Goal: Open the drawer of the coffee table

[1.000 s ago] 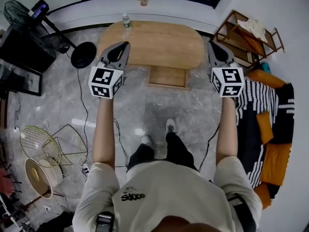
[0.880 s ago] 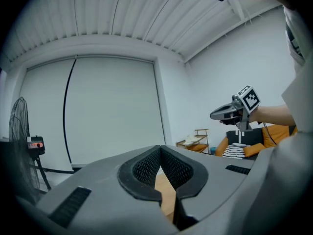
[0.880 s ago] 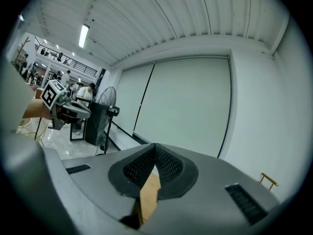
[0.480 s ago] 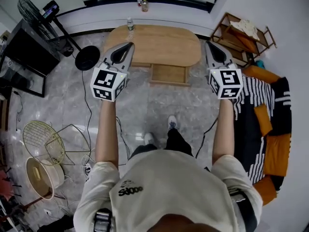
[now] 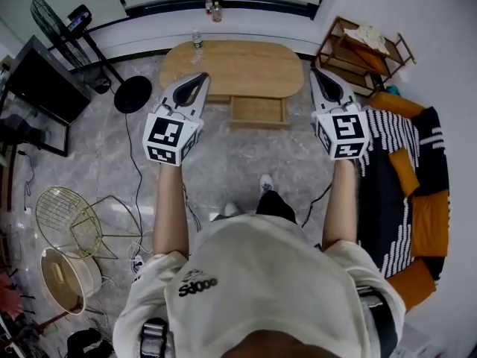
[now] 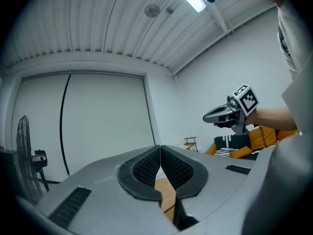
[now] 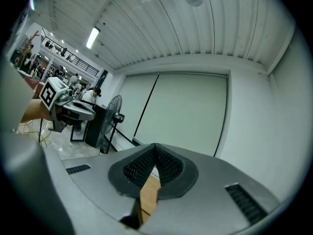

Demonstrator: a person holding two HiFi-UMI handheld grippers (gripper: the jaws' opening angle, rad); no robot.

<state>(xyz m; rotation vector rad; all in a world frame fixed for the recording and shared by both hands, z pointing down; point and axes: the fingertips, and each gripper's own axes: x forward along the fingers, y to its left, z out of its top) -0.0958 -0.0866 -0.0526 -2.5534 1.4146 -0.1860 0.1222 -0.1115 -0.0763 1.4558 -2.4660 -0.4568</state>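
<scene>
Head view: oval light-wood surface [image 5: 246, 66] stands ahead on grey marble floor [image 5: 231, 166]. Shallow wooden drawer [image 5: 257, 111] juts from its near edge, open, between the two arms. Left hand-held gripper [image 5: 200, 78] and right hand-held gripper [image 5: 314, 73] held level near surface ends, apart from drawer. Clear plastic bottle [image 5: 197, 42] on far left corner.
Left gripper view: jaws pressed together, nothing between.
Right gripper view: jaws likewise closed, empty; black standing fan [image 7: 114, 109] beyond.

left tool [image 5: 195, 85]: jaws together, empty, level | right tool [image 5: 320, 80]: jaws together, empty, level | arms outstretched
</scene>
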